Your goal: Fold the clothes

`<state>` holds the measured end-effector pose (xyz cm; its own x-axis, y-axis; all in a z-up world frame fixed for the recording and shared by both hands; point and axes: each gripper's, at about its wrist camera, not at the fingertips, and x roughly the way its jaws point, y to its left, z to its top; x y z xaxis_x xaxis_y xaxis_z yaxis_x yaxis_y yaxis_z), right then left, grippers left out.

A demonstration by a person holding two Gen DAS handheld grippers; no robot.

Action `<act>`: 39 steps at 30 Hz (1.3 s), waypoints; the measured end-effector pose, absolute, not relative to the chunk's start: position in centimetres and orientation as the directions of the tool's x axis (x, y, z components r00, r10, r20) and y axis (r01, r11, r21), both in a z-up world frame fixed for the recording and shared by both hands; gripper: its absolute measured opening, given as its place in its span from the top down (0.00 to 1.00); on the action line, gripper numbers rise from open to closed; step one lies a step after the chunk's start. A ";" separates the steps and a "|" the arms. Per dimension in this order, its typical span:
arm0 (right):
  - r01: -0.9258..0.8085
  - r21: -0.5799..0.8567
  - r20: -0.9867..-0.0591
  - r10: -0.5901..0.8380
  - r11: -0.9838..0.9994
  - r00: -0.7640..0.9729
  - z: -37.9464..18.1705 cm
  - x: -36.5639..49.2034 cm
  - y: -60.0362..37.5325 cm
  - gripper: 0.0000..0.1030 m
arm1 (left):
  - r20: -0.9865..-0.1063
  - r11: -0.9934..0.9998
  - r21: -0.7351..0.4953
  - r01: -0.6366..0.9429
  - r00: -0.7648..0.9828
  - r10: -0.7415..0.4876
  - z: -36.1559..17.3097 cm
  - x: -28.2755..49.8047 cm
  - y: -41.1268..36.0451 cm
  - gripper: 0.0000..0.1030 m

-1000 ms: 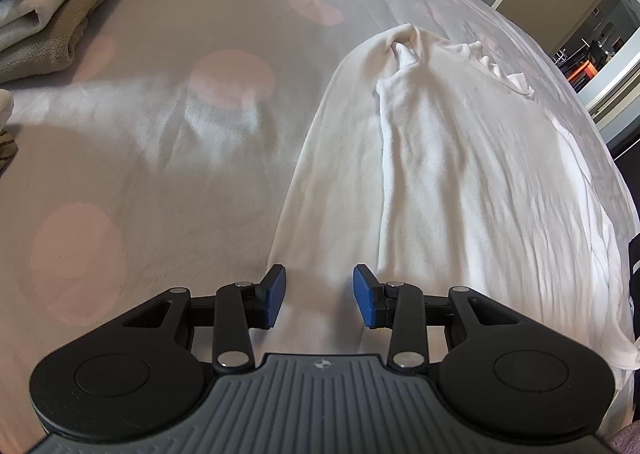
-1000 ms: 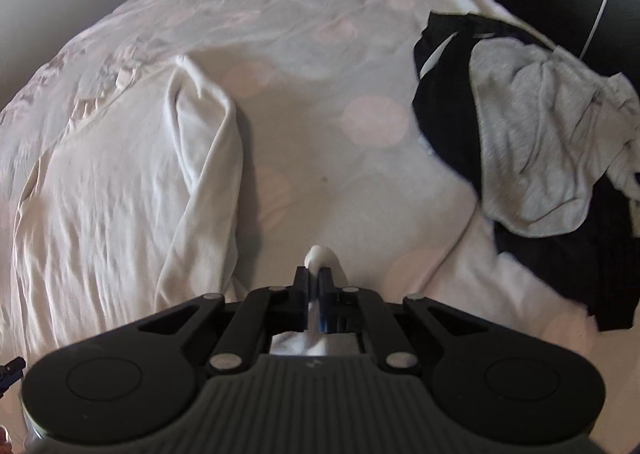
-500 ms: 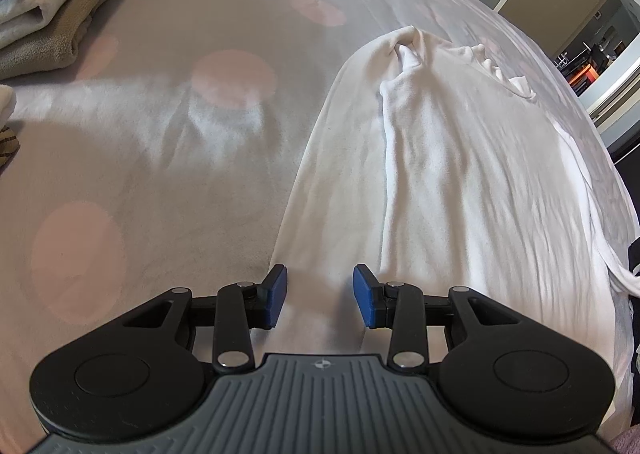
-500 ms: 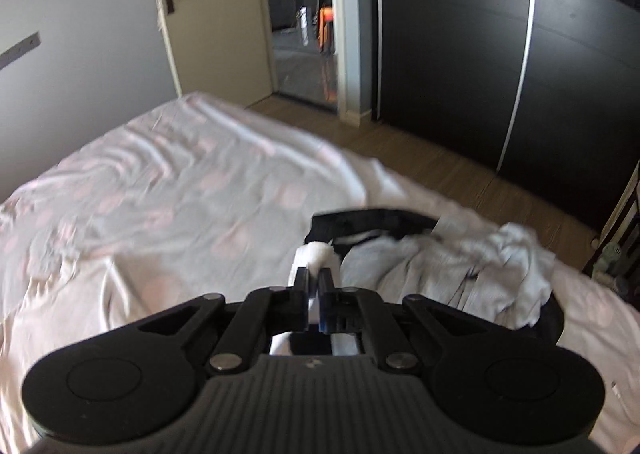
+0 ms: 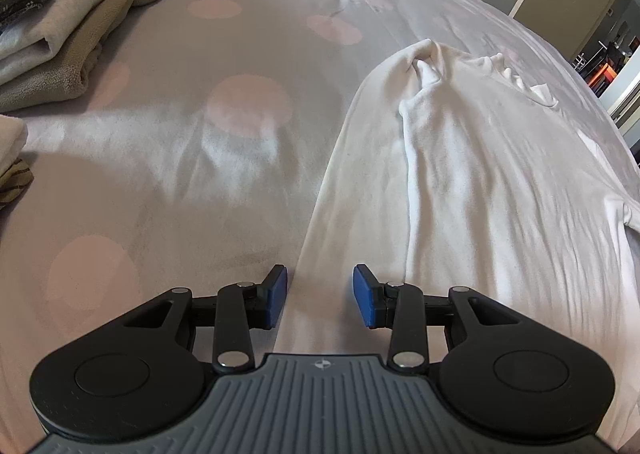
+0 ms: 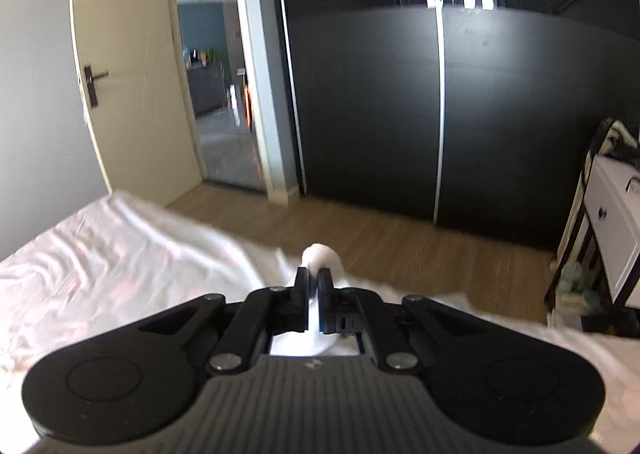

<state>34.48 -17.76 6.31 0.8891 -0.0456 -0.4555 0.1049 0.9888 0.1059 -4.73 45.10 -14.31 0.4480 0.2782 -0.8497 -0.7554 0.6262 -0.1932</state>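
My right hand-held gripper (image 6: 313, 274) pinches the soft, limp white top (image 5: 460, 174); my left hand-held gripper (image 5: 320, 296) gapes empty over its hem.

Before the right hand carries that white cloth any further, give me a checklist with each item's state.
1. Right gripper shut on white cloth: ok.
2. Left gripper open over white garment, fingers not pinching it: ok.
3. Garment flat: not ok, a ridge runs along it.
4. Folded stack apart from the garment: ok.
5. Which part of the garment the right gripper holds: cannot tell.
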 end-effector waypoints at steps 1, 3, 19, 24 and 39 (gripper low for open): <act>0.100 0.104 -0.463 -0.040 0.990 0.886 5.6 34.7 -18.4 0.95 | -0.849 0.630 -0.185 -0.754 0.445 0.283 -14.3 -4.6 45.0 0.67; 0.113 0.094 -0.494 -0.052 0.989 0.868 3.6 35.2 -19.6 0.95 | -0.851 0.639 -0.168 -0.751 0.438 0.291 -14.3 -4.4 44.9 0.67; 0.177 0.131 -0.760 -0.017 0.975 0.650 -10.6 33.5 -24.8 0.85 | -0.856 0.662 -0.110 -0.742 0.409 0.316 -14.3 -3.8 44.2 0.67; 0.200 0.188 -0.718 -0.004 0.962 0.696 -8.9 32.9 -27.6 0.67 | -0.856 0.665 -0.085 -0.742 0.395 0.332 -14.4 -3.5 44.0 0.67; 0.148 0.144 -0.731 0.005 0.978 0.683 -11.0 39.4 -25.0 0.94 | -0.862 0.680 0.027 -0.733 0.328 0.387 -14.4 -2.3 43.0 0.65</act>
